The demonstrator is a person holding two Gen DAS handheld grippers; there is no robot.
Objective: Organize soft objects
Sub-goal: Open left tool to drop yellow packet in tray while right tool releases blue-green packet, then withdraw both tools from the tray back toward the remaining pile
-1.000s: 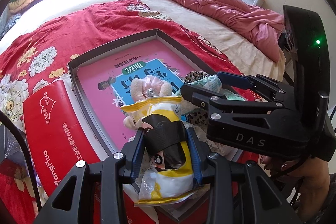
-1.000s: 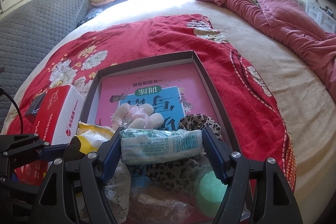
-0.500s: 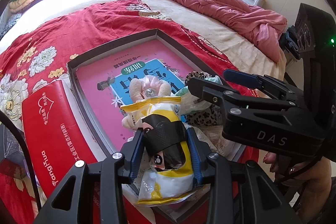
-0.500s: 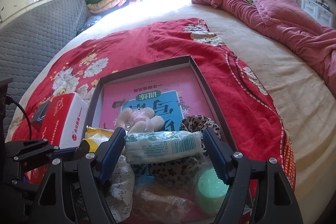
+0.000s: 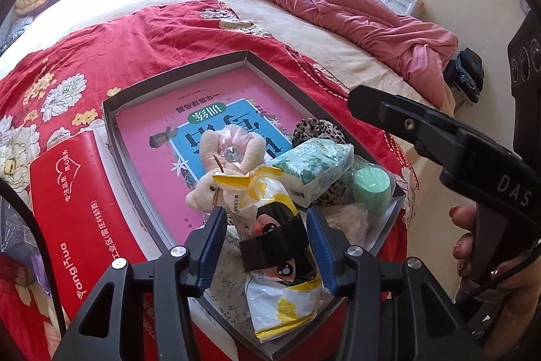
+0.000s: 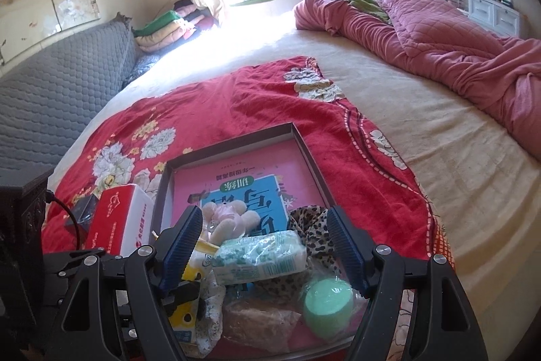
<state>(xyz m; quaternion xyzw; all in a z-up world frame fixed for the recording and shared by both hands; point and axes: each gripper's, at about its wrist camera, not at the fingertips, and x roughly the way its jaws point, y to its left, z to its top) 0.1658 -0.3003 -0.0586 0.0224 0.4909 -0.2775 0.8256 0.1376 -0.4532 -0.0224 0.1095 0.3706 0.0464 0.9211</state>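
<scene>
While its jaws are opening, the left gripper (image 5: pixel 267 242) stands over the near end of the grey tray (image 5: pixel 175 73), and the yellow-and-white doll packet (image 5: pixel 280 263) lies between its blue pads (image 5: pixel 213 242); both pads show a gap to the packet, so it is released and rests on the heap in the tray. To the left of those jaws, outside the tray wall, sits a red tissue box (image 5: pixel 77 212) on the red flowered blanket (image 5: pixel 142 32). Just ahead of the jaws lie a cream plush toy (image 5: pixel 230 158) and, beyond it, a pink book (image 5: pixel 169 124) flat on the tray floor. Ahead and to the right of them lie a mint tissue pack (image 5: pixel 314 164), a leopard-print cloth (image 5: pixel 318 131) and a mint green round tub (image 5: pixel 372 188).

Further right, the right gripper (image 6: pixel 263 252) hangs above the same heap with its jaws spread wide and holding nothing. The tissue pack (image 6: pixel 260 252) lies below and between its pads (image 6: pixel 182 246), clear of both. In the left wrist view a person's hand (image 5: pixel 473 242) grips that tool's handle. Right of these jaws the cream sheet runs to a crumpled pink quilt (image 6: pixel 456 39).
</scene>
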